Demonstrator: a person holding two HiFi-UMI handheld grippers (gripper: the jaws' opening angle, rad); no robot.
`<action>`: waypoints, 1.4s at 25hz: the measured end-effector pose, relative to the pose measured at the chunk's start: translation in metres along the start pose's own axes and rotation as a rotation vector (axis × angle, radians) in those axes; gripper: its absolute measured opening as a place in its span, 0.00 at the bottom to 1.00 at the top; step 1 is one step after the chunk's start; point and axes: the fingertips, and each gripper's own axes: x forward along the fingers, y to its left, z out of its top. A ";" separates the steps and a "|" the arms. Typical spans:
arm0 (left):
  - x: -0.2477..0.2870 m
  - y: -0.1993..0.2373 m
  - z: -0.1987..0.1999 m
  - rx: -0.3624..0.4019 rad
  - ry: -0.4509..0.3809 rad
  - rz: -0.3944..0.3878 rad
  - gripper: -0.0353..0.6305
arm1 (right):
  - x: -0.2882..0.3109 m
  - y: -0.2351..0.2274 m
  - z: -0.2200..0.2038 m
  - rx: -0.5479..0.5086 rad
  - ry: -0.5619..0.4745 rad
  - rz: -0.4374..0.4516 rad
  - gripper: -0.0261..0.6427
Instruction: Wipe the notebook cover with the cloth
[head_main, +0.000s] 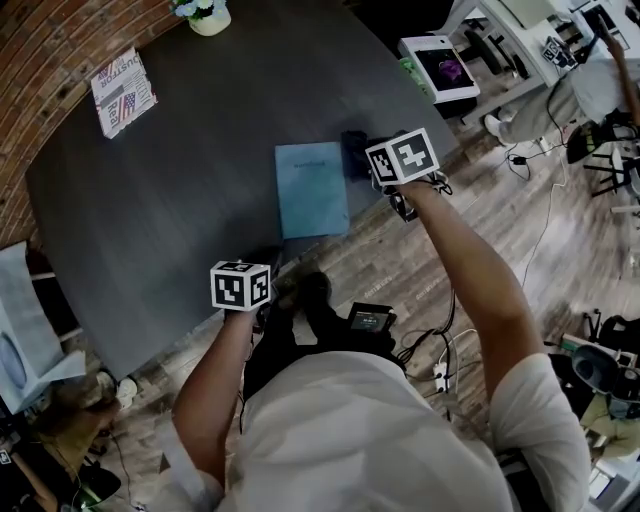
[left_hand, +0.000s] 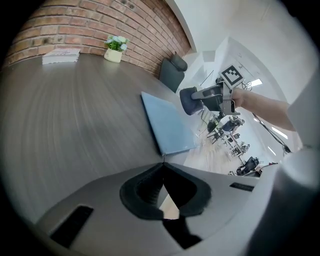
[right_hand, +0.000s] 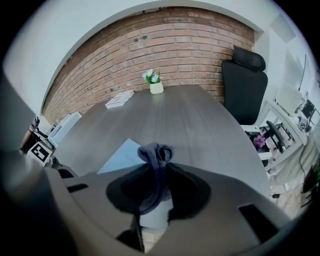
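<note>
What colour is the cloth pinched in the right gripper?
The bunched fabric cloth is dark bluish-grey, and it shows best in the right gripper view.

one notebook (head_main: 311, 188), one cloth (right_hand: 156, 152), two hand-held grippers (left_hand: 162, 166) (right_hand: 159, 170)

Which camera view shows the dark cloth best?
The right gripper view: the cloth sits close and central, pinched between the jaws of the right gripper. The left gripper view shows it from the side, small and dark. The head view shows only a dark patch beside the blue notebook.
</note>
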 end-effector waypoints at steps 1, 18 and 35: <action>-0.001 -0.001 0.001 -0.005 -0.010 -0.005 0.07 | 0.001 0.005 0.004 -0.012 -0.013 0.004 0.19; -0.020 -0.010 0.007 -0.092 -0.090 -0.070 0.07 | 0.056 0.101 0.060 -0.354 0.039 0.052 0.19; -0.035 0.004 0.011 -0.151 -0.142 -0.093 0.07 | 0.097 0.143 0.098 -0.883 0.103 -0.077 0.19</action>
